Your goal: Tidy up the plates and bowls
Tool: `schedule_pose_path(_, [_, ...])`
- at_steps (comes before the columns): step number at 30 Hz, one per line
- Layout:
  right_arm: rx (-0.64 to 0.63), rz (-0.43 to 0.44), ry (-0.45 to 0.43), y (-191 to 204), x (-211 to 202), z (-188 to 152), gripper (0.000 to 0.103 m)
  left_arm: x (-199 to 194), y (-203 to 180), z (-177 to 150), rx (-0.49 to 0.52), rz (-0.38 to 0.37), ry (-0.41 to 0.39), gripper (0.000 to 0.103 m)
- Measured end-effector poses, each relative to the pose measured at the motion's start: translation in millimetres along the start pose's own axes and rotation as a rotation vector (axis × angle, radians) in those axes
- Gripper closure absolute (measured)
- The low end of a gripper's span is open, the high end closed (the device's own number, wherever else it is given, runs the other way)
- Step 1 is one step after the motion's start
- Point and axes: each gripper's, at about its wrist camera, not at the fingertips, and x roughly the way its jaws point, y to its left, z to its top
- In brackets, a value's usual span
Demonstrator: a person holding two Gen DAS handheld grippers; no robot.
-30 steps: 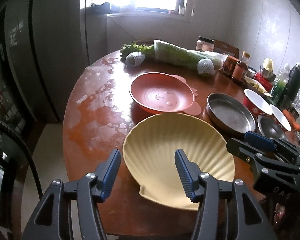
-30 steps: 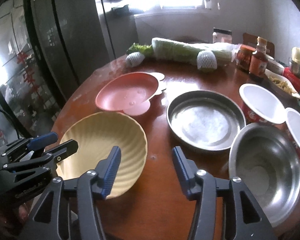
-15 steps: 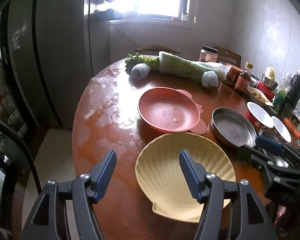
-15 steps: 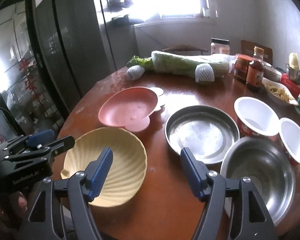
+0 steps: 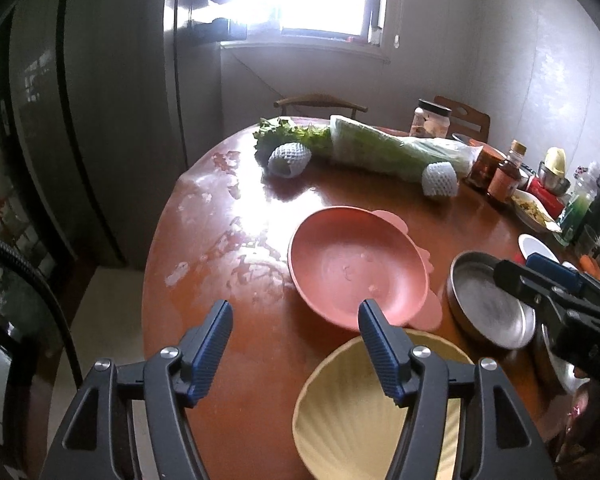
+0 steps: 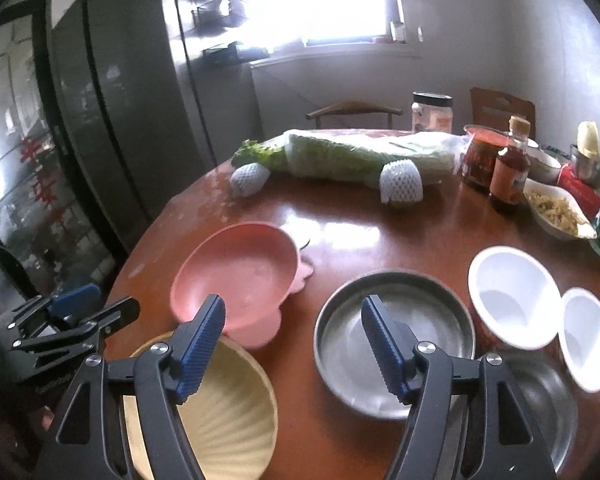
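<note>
Both grippers (left (image 5: pixel 296 322), right (image 6: pixel 292 318)) gape, empty.

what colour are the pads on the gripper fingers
Blue, with a ribbed surface, on black frames; the pads show best in the right wrist view.

The round wooden worktop (image 6: pixel 400 236) carries a pink bowl (image 6: pixel 236 276) at nine o'clock, a steel pan (image 6: pixel 392 340) at centre, cabbage (image 6: pixel 360 156) at twelve.

Lettering on the left claw (image 6: pixel 76 320) seems too blurred to read.
</note>
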Motion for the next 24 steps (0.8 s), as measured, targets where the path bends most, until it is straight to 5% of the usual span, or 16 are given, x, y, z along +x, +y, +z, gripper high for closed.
schedule_pose_path(18, [0.013, -0.065, 0.167, 3.7, 98.9, 19.2, 0.031, 75.0, 7.6, 26.2, -0.031, -0.059, 0.138, 0.038])
schedule_pose_path(24, [0.011, -0.067, 0.195, 3.8, 111.3, 18.1, 0.039, 86.4, 2.3, 26.9, -0.028, -0.075, 0.164, 0.039])
